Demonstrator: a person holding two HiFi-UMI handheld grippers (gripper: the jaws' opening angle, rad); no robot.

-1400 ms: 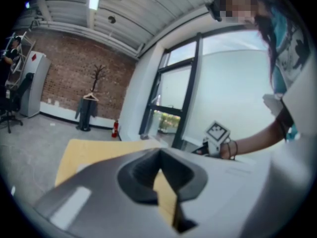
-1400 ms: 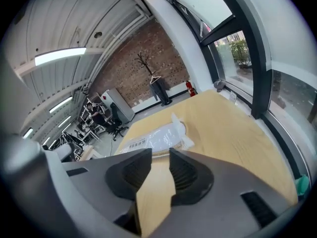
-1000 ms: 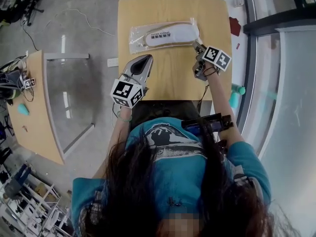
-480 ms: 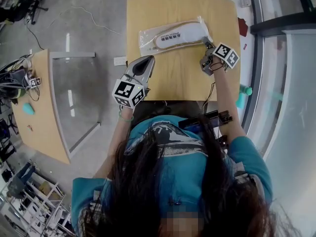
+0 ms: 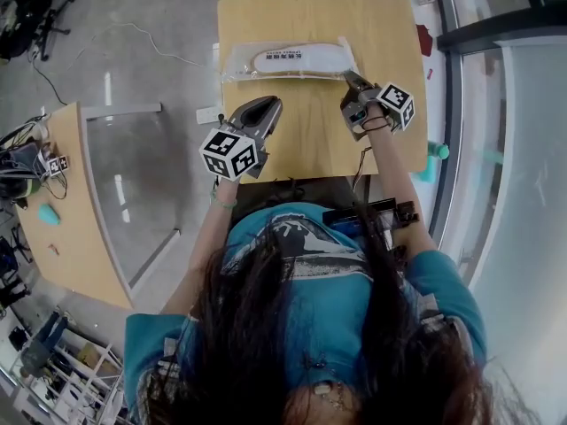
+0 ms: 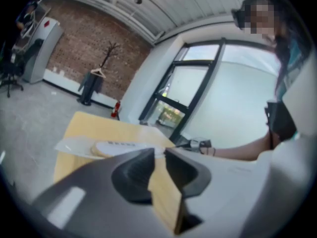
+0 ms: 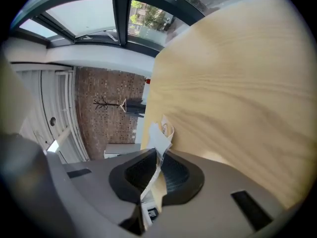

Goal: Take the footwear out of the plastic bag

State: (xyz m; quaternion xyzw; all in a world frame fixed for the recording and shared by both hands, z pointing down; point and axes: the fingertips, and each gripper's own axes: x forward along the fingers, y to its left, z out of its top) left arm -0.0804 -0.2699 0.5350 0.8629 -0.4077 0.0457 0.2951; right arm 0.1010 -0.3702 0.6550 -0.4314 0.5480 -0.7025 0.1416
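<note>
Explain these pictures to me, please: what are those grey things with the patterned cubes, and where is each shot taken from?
There is no robot arm here. A person holds a two-jaw gripper in each hand, and the patterned cubes are parts of those grippers. The wide picture comes from a camera on the person's head, looking steeply down at a wooden table. The other two come from cameras that ride on the grippers and look along their jaws.

On the table lies a clear plastic bag with a pale slipper inside. The right gripper has just closed its jaws on the bag's near edge and now pinches the thin plastic. The left gripper holds nothing. Its jaws have just opened a crack, and only the table shows between them.
</note>
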